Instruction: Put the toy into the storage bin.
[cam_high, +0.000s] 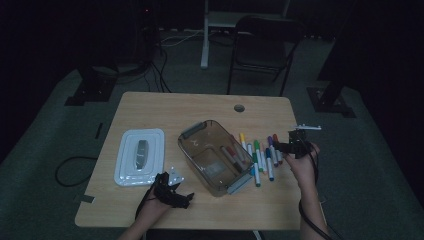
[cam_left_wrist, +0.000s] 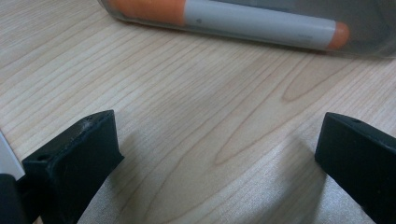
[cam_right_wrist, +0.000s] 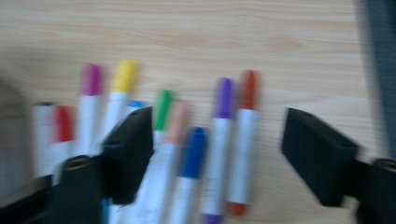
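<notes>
Dim room, light wooden table (cam_high: 150, 105). Right gripper (cam_right_wrist: 217, 149) jaws apart, nothing clamped, hovering over the loose markers (cam_right_wrist: 224, 140) lying on the wood just right of the clear bin (cam_high: 215, 157). Left gripper (cam_left_wrist: 219, 154) jaws wide, empty, resting on the tabletop near the bin's front. White lid (cam_high: 140, 156) lies left of the bin.

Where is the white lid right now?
In the high view, the white lid lies flat on the table's left side, left of the clear box.
</notes>
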